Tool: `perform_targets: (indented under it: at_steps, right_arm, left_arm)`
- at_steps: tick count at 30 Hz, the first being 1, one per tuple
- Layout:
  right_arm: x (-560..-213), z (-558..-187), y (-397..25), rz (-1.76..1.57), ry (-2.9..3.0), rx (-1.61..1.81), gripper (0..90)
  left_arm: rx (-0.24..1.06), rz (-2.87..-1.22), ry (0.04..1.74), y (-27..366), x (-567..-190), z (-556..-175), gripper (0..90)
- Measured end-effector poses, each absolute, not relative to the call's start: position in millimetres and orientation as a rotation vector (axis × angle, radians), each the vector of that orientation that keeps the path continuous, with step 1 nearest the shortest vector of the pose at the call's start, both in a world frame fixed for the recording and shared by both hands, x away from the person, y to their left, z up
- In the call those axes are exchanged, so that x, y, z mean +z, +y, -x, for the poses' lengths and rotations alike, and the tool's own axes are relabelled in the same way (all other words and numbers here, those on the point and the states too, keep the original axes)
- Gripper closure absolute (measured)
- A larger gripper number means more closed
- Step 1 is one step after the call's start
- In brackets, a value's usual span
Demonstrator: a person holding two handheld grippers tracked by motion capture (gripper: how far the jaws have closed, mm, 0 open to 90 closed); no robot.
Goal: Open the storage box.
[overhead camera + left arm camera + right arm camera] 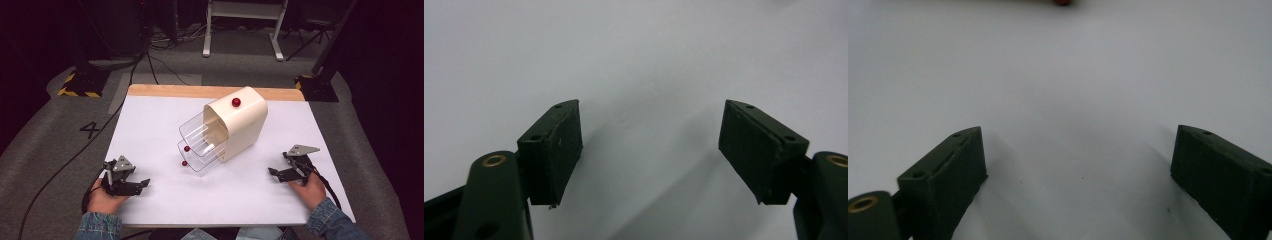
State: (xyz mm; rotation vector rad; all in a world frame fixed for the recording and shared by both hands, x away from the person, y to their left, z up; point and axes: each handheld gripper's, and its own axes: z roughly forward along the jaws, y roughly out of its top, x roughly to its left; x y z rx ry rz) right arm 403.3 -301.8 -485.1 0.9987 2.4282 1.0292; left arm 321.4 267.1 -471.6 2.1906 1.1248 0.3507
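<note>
High view: drawer cabinet (235, 127) sits between both spread claws, well apart.

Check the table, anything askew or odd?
The cream drawer unit sits turned at an angle to the table edges, not square. Both clear drawers are pulled out, apparently empty. Both grippers, left and right, are open on the tabletop, holding nothing.

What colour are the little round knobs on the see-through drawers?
Red. Both drawer knobs are shiny red balls, clearest in the high view.
</note>
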Motion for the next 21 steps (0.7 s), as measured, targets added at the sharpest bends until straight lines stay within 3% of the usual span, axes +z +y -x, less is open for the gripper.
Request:
perform_targets:
  at_steps: [11, 21]
  right_arm:
    - [-485.0, -403.2, -301.8, -0.998, 2.428, 1.028, 7.7]
    - [-485.0, -403.3, -301.9, -0.998, 2.428, 1.028, 7.7]
  left_arm:
    - [0.390, -2.206, 1.049, 269.1, -481.7, -318.1, 14.3]
    - [0.399, -2.205, 1.044, 269.3, -482.0, -317.8, 14.3]
